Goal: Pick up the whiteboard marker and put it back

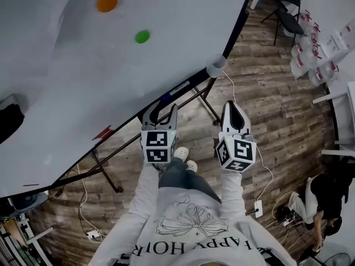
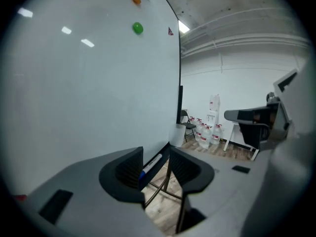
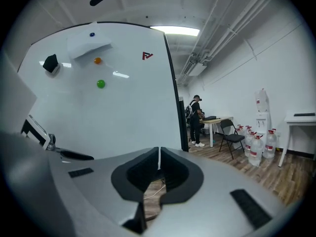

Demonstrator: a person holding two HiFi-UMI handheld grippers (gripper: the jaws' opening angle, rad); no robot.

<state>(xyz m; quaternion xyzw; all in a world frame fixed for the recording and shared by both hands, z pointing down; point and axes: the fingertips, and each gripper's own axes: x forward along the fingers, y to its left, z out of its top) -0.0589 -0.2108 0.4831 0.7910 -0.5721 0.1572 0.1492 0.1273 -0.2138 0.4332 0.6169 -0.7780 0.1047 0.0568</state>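
Marker (image 2: 152, 163): it lies flat on the tray (image 1: 191, 83) along the bottom edge of the whiteboard (image 1: 111, 65), blue cap toward the camera and white barrel pointing away. The left gripper (image 1: 162, 111) sits just in front of it with its jaws spread wide. The marker shows in the gap between them, but neither pad touches it, so nothing is held. The right gripper (image 3: 158, 169) hangs beside the left one, away from the board, its jaws pressed together on nothing.

Judged from how things lie, the marker already rests where it belongs. If this is the put-back, only drawing the gripper away is left. If it is the pick-up, the grasp is not yet made. The pictures alone do not settle which.

There is dark print on the marker's barrel, too small to read. A small red logo sits near the board's top corner (image 3: 147, 56), its letters unclear. The person's sweatshirt (image 1: 194, 226) carries a flower drawing and lettering that seems to begin "HAPPY HO", cut off at the frame edge.
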